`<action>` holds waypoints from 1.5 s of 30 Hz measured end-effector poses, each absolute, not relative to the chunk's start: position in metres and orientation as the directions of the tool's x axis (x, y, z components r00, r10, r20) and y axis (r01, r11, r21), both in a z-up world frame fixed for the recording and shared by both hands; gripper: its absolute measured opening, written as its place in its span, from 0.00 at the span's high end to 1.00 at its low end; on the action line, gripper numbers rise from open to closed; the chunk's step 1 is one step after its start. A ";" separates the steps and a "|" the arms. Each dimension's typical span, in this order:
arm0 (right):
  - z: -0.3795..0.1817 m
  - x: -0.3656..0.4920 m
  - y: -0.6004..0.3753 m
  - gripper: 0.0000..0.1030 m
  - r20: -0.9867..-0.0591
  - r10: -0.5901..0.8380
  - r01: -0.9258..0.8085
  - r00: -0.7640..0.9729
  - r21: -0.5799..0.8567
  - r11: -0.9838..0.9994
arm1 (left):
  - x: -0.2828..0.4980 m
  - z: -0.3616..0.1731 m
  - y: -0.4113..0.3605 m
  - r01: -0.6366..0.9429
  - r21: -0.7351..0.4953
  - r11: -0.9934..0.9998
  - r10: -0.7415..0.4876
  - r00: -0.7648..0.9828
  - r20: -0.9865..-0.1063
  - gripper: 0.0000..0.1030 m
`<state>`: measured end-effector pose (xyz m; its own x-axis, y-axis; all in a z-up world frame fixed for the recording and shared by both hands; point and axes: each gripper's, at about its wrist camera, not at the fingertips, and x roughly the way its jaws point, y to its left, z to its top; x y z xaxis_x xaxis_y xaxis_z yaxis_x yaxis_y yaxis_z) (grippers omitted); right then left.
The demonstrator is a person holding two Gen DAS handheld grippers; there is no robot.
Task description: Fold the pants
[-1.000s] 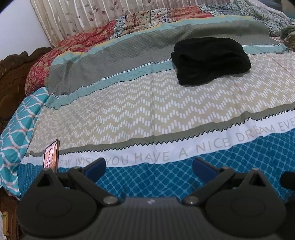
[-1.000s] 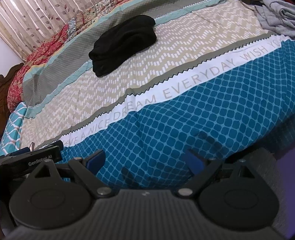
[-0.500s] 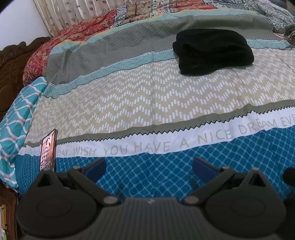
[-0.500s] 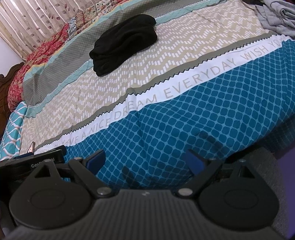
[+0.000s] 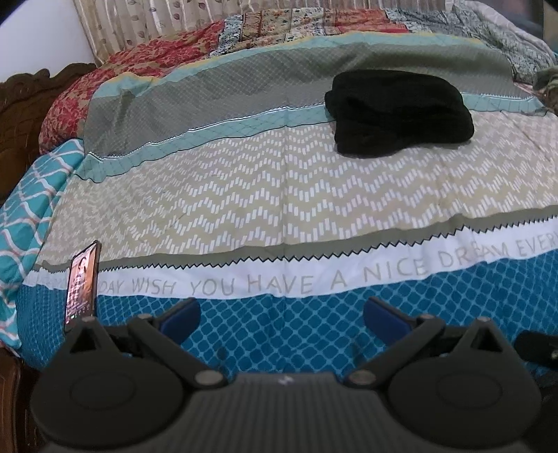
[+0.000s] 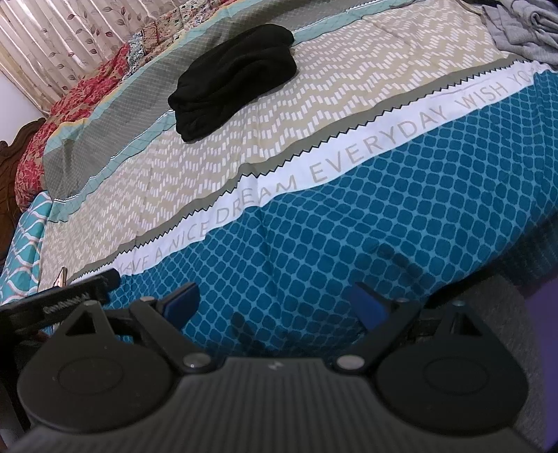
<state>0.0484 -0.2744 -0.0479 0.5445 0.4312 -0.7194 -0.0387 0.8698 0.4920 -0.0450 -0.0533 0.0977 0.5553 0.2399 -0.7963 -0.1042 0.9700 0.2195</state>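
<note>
Black pants (image 5: 399, 113) lie bunched in a thick heap on the far side of the bed, across the teal stripe and the beige zigzag band; they also show in the right wrist view (image 6: 232, 82). My left gripper (image 5: 282, 315) is open and empty, held over the blue patterned front edge of the bedspread, far from the pants. My right gripper (image 6: 275, 303) is open and empty, also over the blue front edge. The left gripper's body (image 6: 59, 301) shows at the left of the right wrist view.
A phone (image 5: 82, 280) stands propped upright at the bed's front left. A carved wooden headboard (image 5: 28, 111) is at the left. Red patterned bedding (image 5: 146, 66) and curtains (image 6: 59, 41) lie beyond. Grey clothes (image 6: 519, 31) sit at the far right.
The left wrist view has shifted slightly, so the pants sit a little differently in frame. The right gripper has hardly moved. Both grippers stay open.
</note>
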 end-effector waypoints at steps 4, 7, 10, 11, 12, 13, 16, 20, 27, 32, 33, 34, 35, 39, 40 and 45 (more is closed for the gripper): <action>-0.048 0.048 -0.274 0.08 -0.721 0.434 -0.036 0.541 0.495 0.868 | -0.044 0.095 -0.054 -0.106 0.233 0.967 0.253 0.534 -0.807 0.00; -0.048 0.048 -0.273 0.08 -0.720 0.435 -0.038 0.540 0.496 0.868 | -0.044 0.094 -0.053 -0.116 0.237 0.965 0.262 0.527 -0.808 0.00; -0.049 0.048 -0.274 0.08 -0.722 0.436 -0.034 0.537 0.498 0.866 | -0.043 0.095 -0.052 -0.117 0.230 0.966 0.257 0.526 -0.810 0.00; -0.049 0.048 -0.274 0.08 -0.722 0.437 -0.033 0.536 0.499 0.866 | -0.044 0.094 -0.052 -0.114 0.232 0.966 0.257 0.527 -0.810 0.00; -0.050 0.048 -0.274 0.08 -0.723 0.438 -0.032 0.535 0.500 0.865 | -0.044 0.094 -0.053 -0.110 0.234 0.966 0.256 0.525 -0.812 0.00; -0.050 0.048 -0.274 0.08 -0.724 0.438 -0.031 0.533 0.501 0.865 | -0.044 0.093 -0.053 -0.105 0.234 0.966 0.254 0.522 -0.814 0.00; -0.050 0.048 -0.274 0.08 -0.724 0.441 -0.034 0.530 0.502 0.864 | -0.044 0.090 -0.055 -0.090 0.235 0.968 0.247 0.515 -0.821 0.00; -0.051 0.048 -0.274 0.08 -0.726 0.443 -0.028 0.525 0.506 0.862 | -0.044 0.088 -0.056 -0.082 0.239 0.967 0.247 0.509 -0.824 0.00; -0.053 0.048 -0.275 0.08 -0.728 0.448 -0.026 0.519 0.511 0.859 | -0.044 0.084 -0.058 -0.073 0.252 0.965 0.254 0.496 -0.830 0.00; -0.053 0.049 -0.276 0.08 -0.728 0.450 -0.024 0.518 0.513 0.858 | -0.042 0.081 -0.056 -0.078 0.253 0.964 0.259 0.479 -0.839 0.00; -0.053 0.049 -0.276 0.08 -0.727 0.450 -0.022 0.518 0.514 0.857 | -0.042 0.080 -0.055 -0.077 0.251 0.965 0.257 0.473 -0.843 0.00; -0.054 0.049 -0.276 0.08 -0.727 0.451 -0.021 0.517 0.516 0.856 | -0.042 0.079 -0.055 -0.076 0.250 0.965 0.256 0.470 -0.845 0.00; -0.054 0.049 -0.277 0.08 -0.728 0.452 -0.020 0.516 0.517 0.856 | -0.042 0.079 -0.055 -0.076 0.251 0.965 0.257 0.469 -0.845 0.00; -0.055 0.049 -0.276 0.08 -0.730 0.456 -0.020 0.509 0.520 0.854 | -0.042 0.079 -0.055 -0.082 0.256 0.963 0.264 0.469 -0.843 0.00; -0.055 0.049 -0.276 0.08 -0.731 0.456 -0.020 0.508 0.519 0.854 | -0.042 0.079 -0.055 -0.084 0.256 0.963 0.265 0.467 -0.843 0.00; -0.055 0.049 -0.276 0.08 -0.731 0.456 -0.020 0.507 0.519 0.854 | -0.042 0.079 -0.054 -0.085 0.253 0.964 0.263 0.467 -0.844 0.00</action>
<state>0.0492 -0.2760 -0.0552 0.5069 0.4563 -0.7314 -0.0199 0.8544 0.5192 -0.0420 -0.0543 0.0792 0.4672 0.2631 -0.8441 -0.0852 0.9637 0.2532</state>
